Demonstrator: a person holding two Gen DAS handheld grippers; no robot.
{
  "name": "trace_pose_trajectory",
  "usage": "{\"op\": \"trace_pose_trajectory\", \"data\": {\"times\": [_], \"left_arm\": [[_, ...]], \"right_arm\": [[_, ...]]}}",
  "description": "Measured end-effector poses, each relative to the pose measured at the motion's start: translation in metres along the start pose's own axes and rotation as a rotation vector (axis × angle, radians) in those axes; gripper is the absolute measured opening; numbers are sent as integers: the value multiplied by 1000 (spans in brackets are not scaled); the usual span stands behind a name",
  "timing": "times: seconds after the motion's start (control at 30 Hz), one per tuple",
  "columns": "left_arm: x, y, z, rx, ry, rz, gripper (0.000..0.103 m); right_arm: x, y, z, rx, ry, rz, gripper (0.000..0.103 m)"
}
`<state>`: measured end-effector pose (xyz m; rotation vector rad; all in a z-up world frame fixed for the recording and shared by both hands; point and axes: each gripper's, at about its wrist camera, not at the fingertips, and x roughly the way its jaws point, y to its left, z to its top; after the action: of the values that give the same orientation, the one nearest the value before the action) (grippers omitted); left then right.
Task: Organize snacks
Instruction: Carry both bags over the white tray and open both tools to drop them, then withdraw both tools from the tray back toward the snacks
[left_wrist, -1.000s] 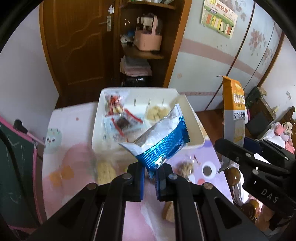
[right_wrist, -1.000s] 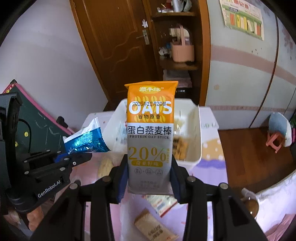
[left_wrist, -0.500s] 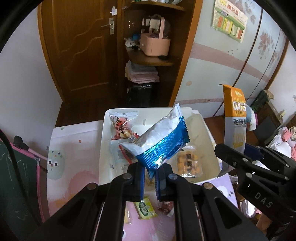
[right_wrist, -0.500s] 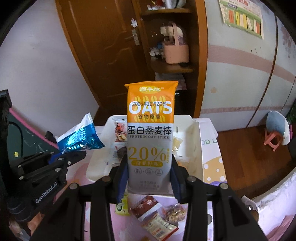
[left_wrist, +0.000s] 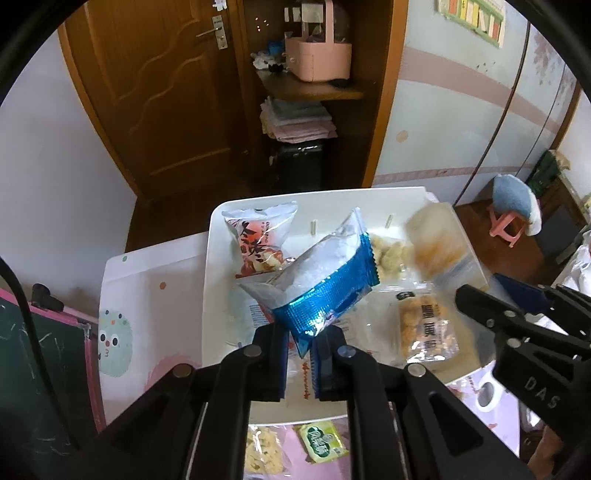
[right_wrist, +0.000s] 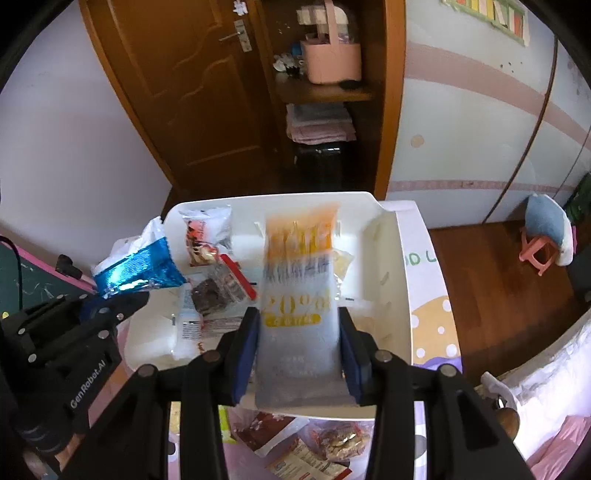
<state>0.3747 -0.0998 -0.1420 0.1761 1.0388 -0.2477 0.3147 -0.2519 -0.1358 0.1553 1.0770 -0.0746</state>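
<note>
My left gripper is shut on the corner of a blue and silver snack packet and holds it over the white bin. The packet also shows in the right wrist view. The orange and grey oat bar packet is motion-blurred between the fingers of my right gripper, which stand wider than the packet, over the bin; in the left wrist view it is a blur. The bin holds several snack packets, among them a red and white one.
Loose snack packets lie on the pink patterned table in front of the bin, a green one and brown ones. A chalkboard stands at the left. A wooden door and shelf stand behind the table. A pink stool is on the floor to the right.
Both grippers have moved forward over the bin. The right gripper's fingers have spread and the oat bar packet, held upright before, is now blurred and dropping. The left still holds the blue packet.
</note>
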Motion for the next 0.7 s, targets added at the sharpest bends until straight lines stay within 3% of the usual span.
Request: {"op": "trace_pose_trajectory", "data": {"times": [0.03,0.07,0.1,0.13,0.17,0.27,0.7], "left_arm": [[3,0,0,0,7,12,19],[5,0,0,-1,13,16,43],[6,0,-1,-2,18,17,76],[7,0,-1,-5,15,17,90],[5,1,-2,-13,-4,26,95],[4,2,-3,-28,-7,19,95],[-14,2,-13,-64,-28,19,95]], "right_arm": [[2,-1,0,3,4,2,41],[5,-3,0,8,11,7,42],[7,-5,1,14,18,15,42],[9,-7,0,19,24,23,47],[10,-8,0,20,26,23,53],[11,-11,-3,22,22,9,61],[-4,-18,-15,27,0,9,61]]}}
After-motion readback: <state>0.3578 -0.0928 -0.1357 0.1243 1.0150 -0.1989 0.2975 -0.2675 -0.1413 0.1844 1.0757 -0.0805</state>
